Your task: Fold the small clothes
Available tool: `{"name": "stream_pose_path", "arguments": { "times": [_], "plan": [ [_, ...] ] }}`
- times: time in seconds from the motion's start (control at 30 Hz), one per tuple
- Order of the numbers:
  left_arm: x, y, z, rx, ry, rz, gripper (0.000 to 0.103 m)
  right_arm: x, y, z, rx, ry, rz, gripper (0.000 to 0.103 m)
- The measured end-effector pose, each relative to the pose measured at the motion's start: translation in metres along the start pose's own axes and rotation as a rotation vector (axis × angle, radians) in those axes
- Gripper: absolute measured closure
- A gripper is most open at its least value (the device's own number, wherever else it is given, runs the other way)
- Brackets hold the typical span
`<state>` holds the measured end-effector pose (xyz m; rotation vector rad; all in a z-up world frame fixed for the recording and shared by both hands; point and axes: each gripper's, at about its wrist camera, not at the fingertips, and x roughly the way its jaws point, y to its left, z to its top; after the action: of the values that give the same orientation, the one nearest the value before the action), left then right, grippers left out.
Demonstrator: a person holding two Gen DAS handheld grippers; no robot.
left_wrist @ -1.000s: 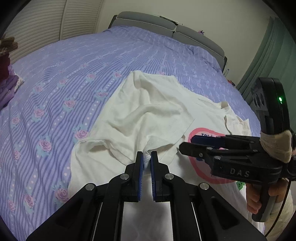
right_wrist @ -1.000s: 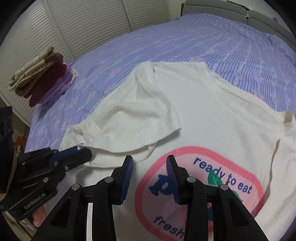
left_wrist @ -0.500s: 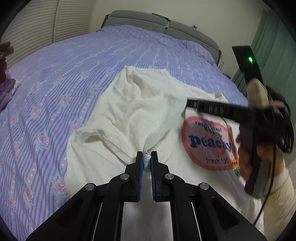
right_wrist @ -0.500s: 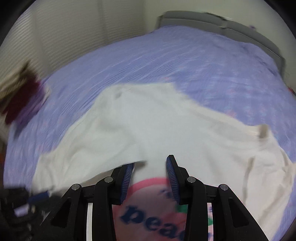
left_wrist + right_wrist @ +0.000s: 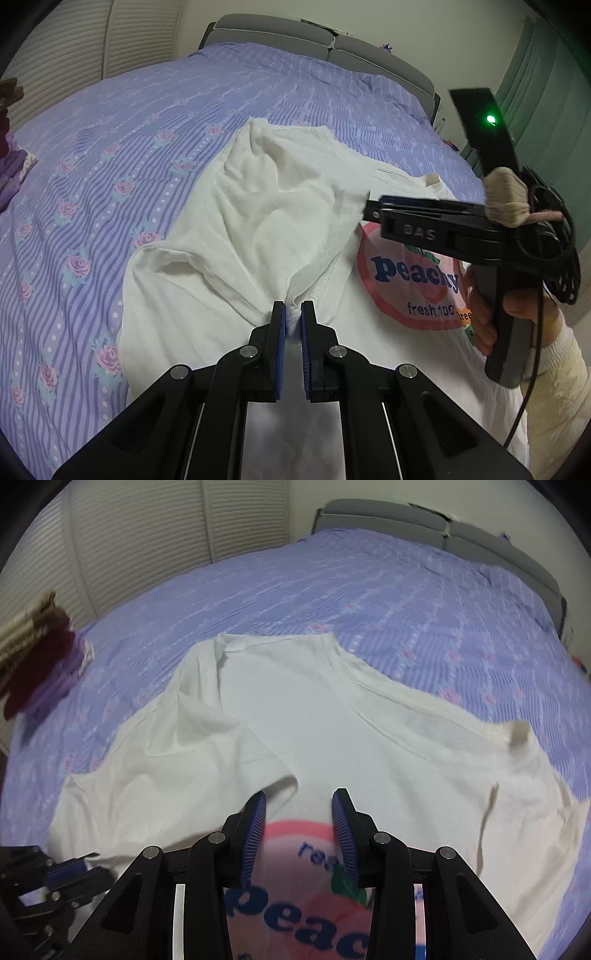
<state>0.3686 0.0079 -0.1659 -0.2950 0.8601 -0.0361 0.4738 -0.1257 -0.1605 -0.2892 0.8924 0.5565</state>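
A white T-shirt [image 5: 258,221] with a pink "peachy" print [image 5: 413,280] lies on the purple bed, its left side and sleeve folded over toward the middle. My left gripper [image 5: 291,314] is shut on the shirt's folded hem edge near the front. My right gripper [image 5: 299,805] is open, low over the shirt, with the tip of the folded sleeve [image 5: 284,782] between its fingertips. In the left wrist view the right gripper [image 5: 373,210] sits at the sleeve's right edge, above the print.
The purple flowered bedspread [image 5: 110,147] spreads far on the left and back. A stack of folded clothes [image 5: 33,646] sits at the bed's left edge. A grey headboard [image 5: 332,51] is at the far end.
My right gripper has swung up from beside the left gripper to the folded sleeve's edge above the print. The left gripper has held its grip and barely moved.
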Motion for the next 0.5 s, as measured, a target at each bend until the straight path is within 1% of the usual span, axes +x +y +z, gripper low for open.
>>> {"name": "stream_pose_path", "arguments": {
  "times": [0.07, 0.17, 0.2, 0.23, 0.27, 0.3, 0.37, 0.43, 0.5],
  "plan": [
    [-0.001, -0.001, 0.000, 0.010, 0.001, 0.005, 0.093, 0.003, 0.008, 0.005, -0.063, -0.017, -0.015, 0.064],
    [-0.001, -0.003, 0.001, 0.025, 0.001, 0.020, 0.093, 0.002, 0.017, 0.008, -0.123, -0.032, -0.027, 0.066],
    [-0.001, -0.003, 0.001, 0.026, 0.000, 0.026, 0.093, 0.001, 0.021, 0.010, -0.145, -0.033, -0.024, 0.079],
    [-0.002, -0.003, 0.001, 0.026, -0.002, 0.032, 0.093, 0.002, 0.024, 0.011, -0.154, -0.020, -0.010, 0.101],
    [-0.003, -0.004, 0.002, 0.030, -0.005, 0.035, 0.093, 0.001, 0.025, 0.013, -0.150, 0.003, 0.017, 0.101],
    [-0.004, -0.007, 0.002, 0.035, -0.012, 0.033, 0.093, -0.004, 0.025, 0.013, -0.146, -0.001, 0.015, 0.101],
    [-0.008, -0.015, 0.003, 0.048, -0.032, 0.051, 0.093, -0.019, 0.021, 0.016, -0.142, -0.045, -0.024, 0.101],
    [-0.009, -0.022, 0.004, 0.054, -0.050, 0.050, 0.093, -0.031, 0.012, 0.021, -0.111, -0.077, -0.038, 0.101],
    [-0.003, -0.034, 0.008, 0.045, -0.040, 0.042, 0.093, -0.039, 0.000, 0.029, -0.083, -0.099, -0.050, 0.101]
  ]
}}
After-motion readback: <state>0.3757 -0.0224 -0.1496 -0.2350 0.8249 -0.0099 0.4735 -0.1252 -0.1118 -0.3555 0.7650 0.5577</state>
